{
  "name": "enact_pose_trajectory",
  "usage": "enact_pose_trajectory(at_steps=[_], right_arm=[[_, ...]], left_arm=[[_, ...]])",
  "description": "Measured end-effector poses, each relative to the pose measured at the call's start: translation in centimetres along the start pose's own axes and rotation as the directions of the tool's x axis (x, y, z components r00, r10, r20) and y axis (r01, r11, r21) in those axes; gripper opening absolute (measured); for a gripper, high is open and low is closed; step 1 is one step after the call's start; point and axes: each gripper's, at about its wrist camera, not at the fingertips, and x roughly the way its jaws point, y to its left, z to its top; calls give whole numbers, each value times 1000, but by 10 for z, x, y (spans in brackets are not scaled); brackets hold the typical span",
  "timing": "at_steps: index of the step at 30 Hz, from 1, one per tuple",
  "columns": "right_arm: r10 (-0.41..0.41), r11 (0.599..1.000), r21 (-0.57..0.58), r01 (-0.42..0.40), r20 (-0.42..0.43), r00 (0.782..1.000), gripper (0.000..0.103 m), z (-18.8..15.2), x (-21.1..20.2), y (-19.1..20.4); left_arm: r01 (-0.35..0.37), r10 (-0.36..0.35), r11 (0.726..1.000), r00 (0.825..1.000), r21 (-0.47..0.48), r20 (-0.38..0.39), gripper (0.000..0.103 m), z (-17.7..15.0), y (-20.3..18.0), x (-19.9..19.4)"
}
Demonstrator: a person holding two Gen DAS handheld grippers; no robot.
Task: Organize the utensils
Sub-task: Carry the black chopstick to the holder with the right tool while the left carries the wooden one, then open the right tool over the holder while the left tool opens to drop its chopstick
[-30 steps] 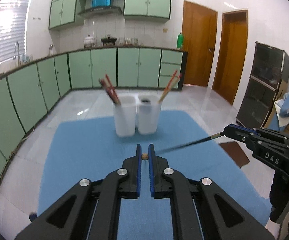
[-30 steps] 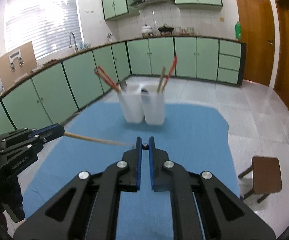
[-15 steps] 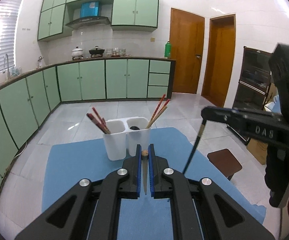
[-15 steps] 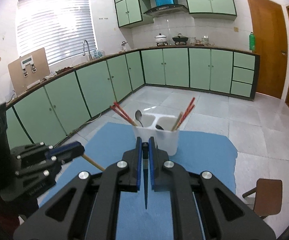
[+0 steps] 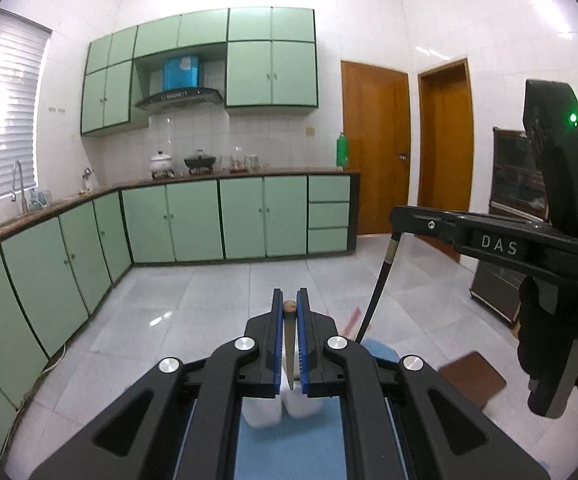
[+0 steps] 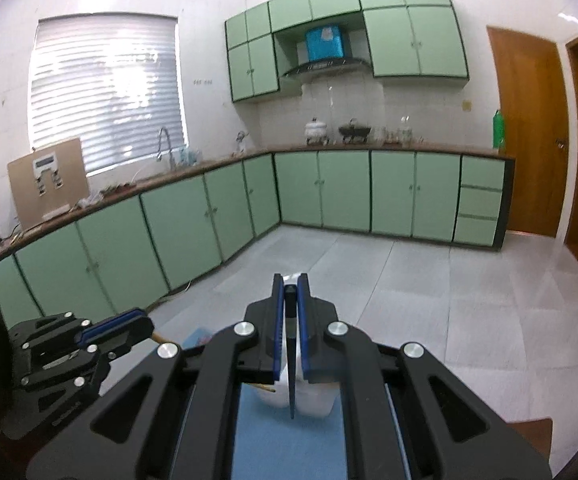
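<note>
The left tool (image 5: 290, 308) pinches a pale wooden chopstick (image 5: 289, 354); the right tool (image 6: 290, 290) pinches a dark tapered one (image 6: 291, 364). Both hang over the white plastic holder (image 5: 285, 410) on the blue-clothed worktop (image 5: 289, 444). Beyond: glossy grey floor tiles (image 5: 193, 304), mint cabinets (image 5: 193, 220).

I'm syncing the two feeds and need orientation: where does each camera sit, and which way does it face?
Left wrist view: sits on the left tool, facing the green kitchen cabinets; its fingers clamp a wooden chopstick over the white holder; the right tool, gripping a black chopstick, shows at right.
Right wrist view: sits on the right tool, facing the same cabinets and window; the left tool shows at lower left.
Shared: cabinets, holder, blue mat, each other's tool.
</note>
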Motion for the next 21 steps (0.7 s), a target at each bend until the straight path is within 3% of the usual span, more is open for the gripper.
enact_pose_trajectory(at_steps=[7,14,18,21], right_arm=[[-34,999,12,34,0,999,6,4,52,-17],[-62,998,-2,62,-95,994,7,-29,101,-22],[-76,997,9,78,-105,991,15,-42,101,-25],[-90,996,9,91,-92,992,24,-46,93,-26]], left_arm=[[-35,35,999,999,-8,-33,6,4,16,52],[-43,41,999,990,-14,-137,6,-24,22,102],[-43,36,999,980,-31,-197,7,-40,29,118],[-46,36,998,980,-45,-198,7,-42,33,115]])
